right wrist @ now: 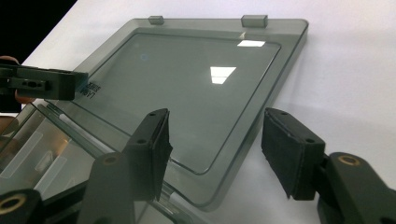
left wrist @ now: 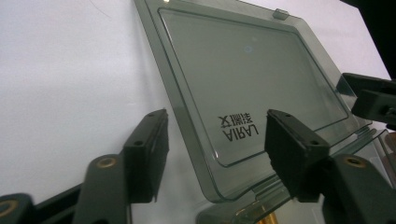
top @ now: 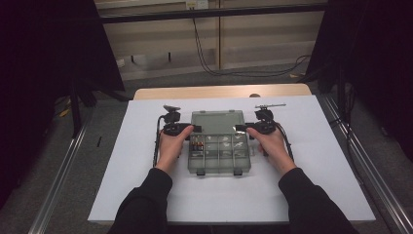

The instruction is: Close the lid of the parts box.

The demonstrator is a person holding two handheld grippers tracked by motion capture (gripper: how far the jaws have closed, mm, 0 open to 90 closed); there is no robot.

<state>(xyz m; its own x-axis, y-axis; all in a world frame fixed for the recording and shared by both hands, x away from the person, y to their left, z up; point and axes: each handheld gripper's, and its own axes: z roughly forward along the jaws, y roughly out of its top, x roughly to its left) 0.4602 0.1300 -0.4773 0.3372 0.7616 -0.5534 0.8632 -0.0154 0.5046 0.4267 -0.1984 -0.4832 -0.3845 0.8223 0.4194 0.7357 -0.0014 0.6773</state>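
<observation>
A smoky clear plastic compartment box lies on the white sheet, its lid swung back flat behind it. My left gripper sits at the lid's left end near the hinge. Seen from the left gripper view, my left gripper has its jaws apart astride the corner of the lid, with the pads off it. My right gripper is at the lid's right end. My right gripper likewise straddles the corner of the lid without pressing. Each gripper view also shows the opposite gripper: the right gripper and the left gripper.
Batteries and small pale parts lie in the box's compartments; two latches hang at its front. The white sheet covers a wooden table. Dark curtains flank both sides and cables run on the floor behind.
</observation>
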